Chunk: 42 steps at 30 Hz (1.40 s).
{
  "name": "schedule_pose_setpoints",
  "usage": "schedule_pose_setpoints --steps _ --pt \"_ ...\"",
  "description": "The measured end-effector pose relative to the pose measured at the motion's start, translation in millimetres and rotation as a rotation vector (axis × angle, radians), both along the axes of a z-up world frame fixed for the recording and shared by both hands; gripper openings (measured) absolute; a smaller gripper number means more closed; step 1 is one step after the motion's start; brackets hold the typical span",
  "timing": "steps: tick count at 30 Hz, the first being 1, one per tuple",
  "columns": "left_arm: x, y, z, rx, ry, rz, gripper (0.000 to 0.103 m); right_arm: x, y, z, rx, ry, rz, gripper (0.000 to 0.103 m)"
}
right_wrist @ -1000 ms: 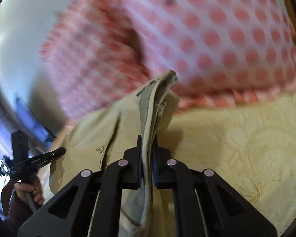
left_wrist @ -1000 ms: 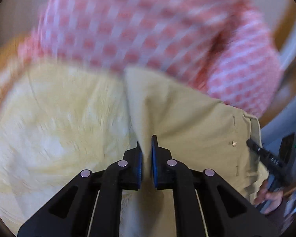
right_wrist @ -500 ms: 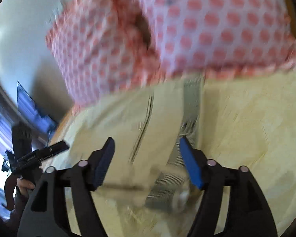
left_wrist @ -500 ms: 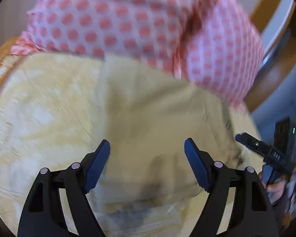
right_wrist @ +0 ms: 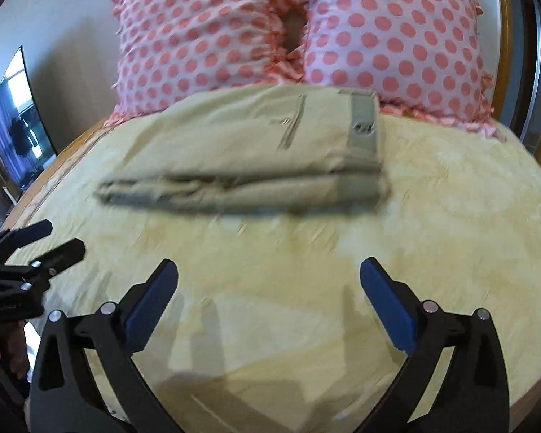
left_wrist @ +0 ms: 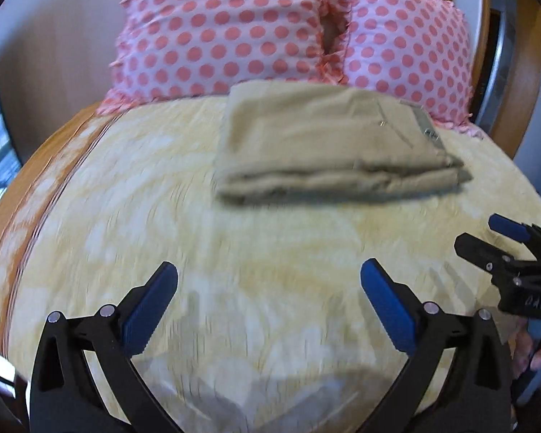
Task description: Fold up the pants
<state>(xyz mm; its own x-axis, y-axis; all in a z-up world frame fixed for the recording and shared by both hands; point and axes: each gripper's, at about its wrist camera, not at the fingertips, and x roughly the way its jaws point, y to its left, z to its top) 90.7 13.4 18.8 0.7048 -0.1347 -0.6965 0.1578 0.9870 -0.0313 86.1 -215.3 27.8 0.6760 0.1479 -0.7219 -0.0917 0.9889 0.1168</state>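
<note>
Both tools, left [left_wrist: 268,283] and right [right_wrist: 268,283], have let go and pulled back spread wide; pants [right_wrist: 241,155] lie folded at bed's [right_wrist: 451,216] pillow [right_wrist: 396,47] edge, task looks done.

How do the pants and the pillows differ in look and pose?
The pants are plain khaki; the pillows are pink with coral dots. The pants lie flat, folded in layers; the pillows are puffy and propped up behind them. The pants are one bundle; the pillows are two, side by side. All rest on the yellow bedspread.
</note>
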Motion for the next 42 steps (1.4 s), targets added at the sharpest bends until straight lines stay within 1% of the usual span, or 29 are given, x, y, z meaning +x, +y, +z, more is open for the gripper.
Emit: schedule_pose_setpoints --steps 2,4,6,7,9,13,22,42 --pt "-6 2 -5 0.007 -0.002 0.013 0.102 -1 4 -8 -0.025 0.014 -0.024 0.101" --pt "-7 4 -10 0.010 0.012 0.022 0.102 -10 7 -9 -0.058 -0.006 -0.032 0.101" --pt "-8 6 -13 0.011 0.022 0.023 0.102 -14 10 -12 -0.087 -0.006 -0.041 0.101" --pt "-9 4 -15 0.025 0.020 0.024 0.102 -17 12 -13 -0.097 -0.013 -0.048 0.101" --pt "-12 0 -17 0.062 0.004 0.023 0.102 -21 11 -15 -0.091 -0.033 -0.071 0.101" --pt "-16 2 -19 0.051 -0.021 0.033 0.102 -27 12 -18 -0.096 -0.066 -0.096 0.101" --pt "-17 1 -18 0.050 -0.039 0.034 0.102 -27 11 -17 -0.097 -0.071 -0.096 0.101" --pt "-18 1 -18 0.050 -0.040 0.034 0.102 -27 11 -17 -0.097 -0.070 -0.096 0.101"
